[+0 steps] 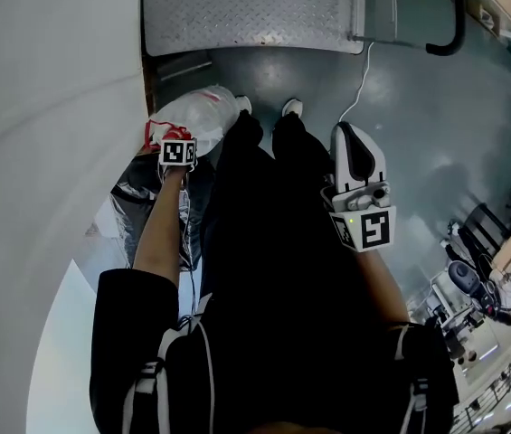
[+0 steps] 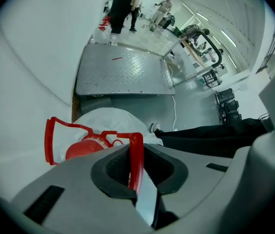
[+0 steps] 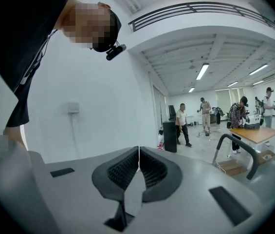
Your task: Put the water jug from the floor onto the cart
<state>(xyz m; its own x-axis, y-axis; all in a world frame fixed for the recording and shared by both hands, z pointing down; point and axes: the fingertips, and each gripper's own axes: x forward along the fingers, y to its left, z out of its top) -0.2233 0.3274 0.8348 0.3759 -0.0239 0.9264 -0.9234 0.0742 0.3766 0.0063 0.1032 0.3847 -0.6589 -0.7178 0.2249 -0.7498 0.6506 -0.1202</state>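
Head view: L gripper (image 1: 174, 136) sits centre-left, pointing steeply down. Its jaws are clamped on the thin red plastic handle (image 2: 75, 126) of the clear plastic water jug (image 1: 193, 114). In the left gripper view the handle strip runs straight between the pads, w/ the jug's red cap (image 2: 81, 150) just beyond.

The jug sits under the gripper, beside the person's white shoe tips and next to the white wall (image 1: 47, 107). It is just below the near edge of the grey diamond-plate metal cart (image 1: 255, 12), at top of frame, and not on the deck. Can't tell if its base is clear of the grey floor (image 1: 409, 125).

R gripper (image 1: 344, 132) is centre-right, near level. Jaws closed pad to pad, nothing between them.
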